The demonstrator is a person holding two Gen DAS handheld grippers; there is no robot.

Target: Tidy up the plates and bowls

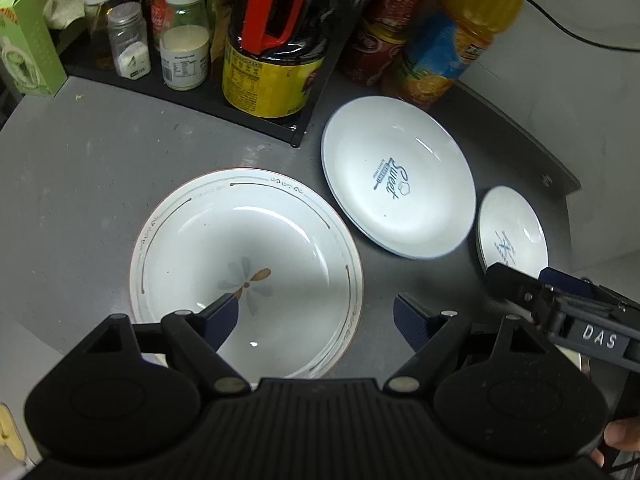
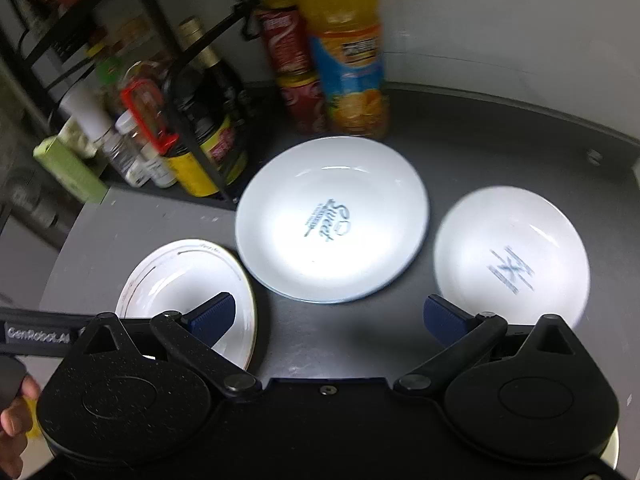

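Observation:
Three white dishes lie on a dark round table. A deep floral plate (image 1: 246, 252) (image 2: 182, 276) with a scroll border is at the left. The large "Sweet" plate (image 1: 398, 176) (image 2: 332, 216) lies in the middle. A smaller plate (image 1: 514, 232) (image 2: 510, 252) with blue writing lies at the right. My left gripper (image 1: 316, 314) is open, its left finger over the floral plate and its right finger beyond the rim. My right gripper (image 2: 330, 318) is open above bare table between the floral plate and the small plate. Neither holds anything.
A black rack (image 1: 224, 96) at the back left holds a soy sauce jug (image 1: 276, 48) and spice jars (image 1: 184, 36). Red cans (image 2: 294, 76) and an orange juice bottle (image 2: 346, 52) stand behind the plates. A green box (image 1: 24, 44) is at far left. A hand (image 2: 14, 420) shows.

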